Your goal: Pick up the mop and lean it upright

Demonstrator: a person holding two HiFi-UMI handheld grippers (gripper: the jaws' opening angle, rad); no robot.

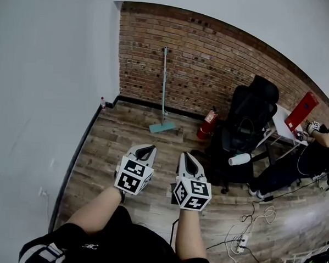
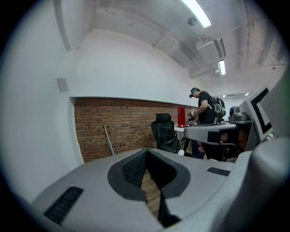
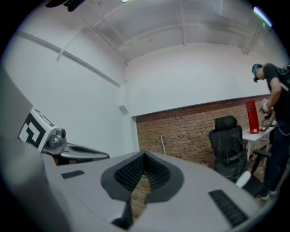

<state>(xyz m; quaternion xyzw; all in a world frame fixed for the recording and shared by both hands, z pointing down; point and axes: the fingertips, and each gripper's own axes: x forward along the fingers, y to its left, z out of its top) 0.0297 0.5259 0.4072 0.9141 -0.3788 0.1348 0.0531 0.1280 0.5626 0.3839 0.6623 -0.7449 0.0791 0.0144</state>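
The mop (image 1: 164, 81) stands upright against the brick wall, its teal head (image 1: 162, 126) on the wood floor. It also shows far off as a thin handle on the brick, the mop (image 2: 108, 141) in the left gripper view and the mop (image 3: 162, 144) in the right gripper view. My left gripper (image 1: 145, 151) and right gripper (image 1: 189, 158) are held side by side well short of it, both pointing toward the wall. Both are shut with nothing between the jaws: left gripper (image 2: 146, 152), right gripper (image 3: 144, 156).
A black office chair (image 1: 248, 124) with a white bottle (image 1: 239, 159) on it stands to the right, a red fire extinguisher (image 1: 208, 124) beside it. A person (image 1: 309, 155) sits at a white desk far right. Cables and a power strip (image 1: 240, 243) lie on the floor.
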